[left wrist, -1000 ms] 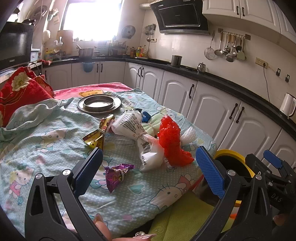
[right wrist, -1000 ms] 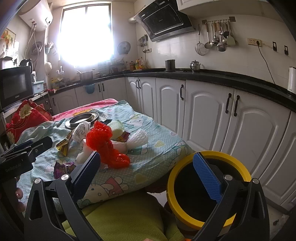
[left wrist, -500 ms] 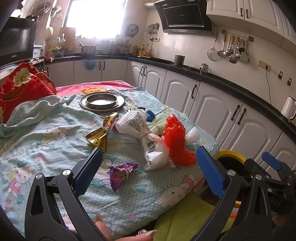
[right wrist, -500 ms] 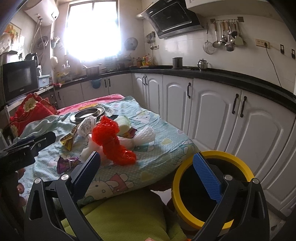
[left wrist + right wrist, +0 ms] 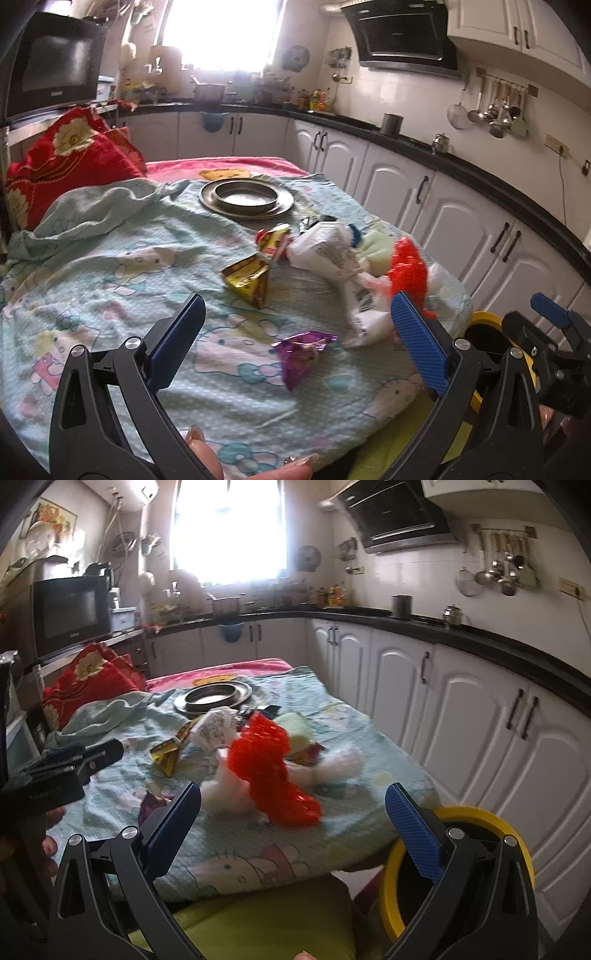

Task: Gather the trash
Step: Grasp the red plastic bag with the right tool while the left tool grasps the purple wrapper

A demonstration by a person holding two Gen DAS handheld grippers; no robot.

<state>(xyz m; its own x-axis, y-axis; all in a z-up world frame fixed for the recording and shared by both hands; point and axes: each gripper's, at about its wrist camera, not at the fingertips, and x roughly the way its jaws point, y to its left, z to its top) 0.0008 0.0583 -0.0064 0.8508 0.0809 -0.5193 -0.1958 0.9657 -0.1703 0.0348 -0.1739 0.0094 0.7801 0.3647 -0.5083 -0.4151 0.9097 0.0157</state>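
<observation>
Trash lies on a table under a light-blue cartoon cloth [image 5: 110, 280]: a purple wrapper [image 5: 301, 350], a gold wrapper [image 5: 249, 277], a white plastic bag [image 5: 332, 254], a red mesh net [image 5: 410, 269] and white foam netting [image 5: 338, 766]. The red net [image 5: 273, 771] lies just beyond the open, empty right gripper [image 5: 291, 818]. The open, empty left gripper [image 5: 295, 332] hovers with the purple wrapper between its jaws, near the table's front. A yellow-rimmed black bin [image 5: 476, 853] stands below the table's right corner, behind the right jaw.
A metal plate with a ring [image 5: 246, 197] sits at the table's far end. A red floral cushion [image 5: 62, 155] lies at far left. White cabinets [image 5: 480, 716] run along the right. Green-clad legs [image 5: 258, 919] fill the foreground.
Both grippers have moved forward and leftward over the table; the trash now appears closer. The purple wrapper now sits between the left jaws. Both stay open.
</observation>
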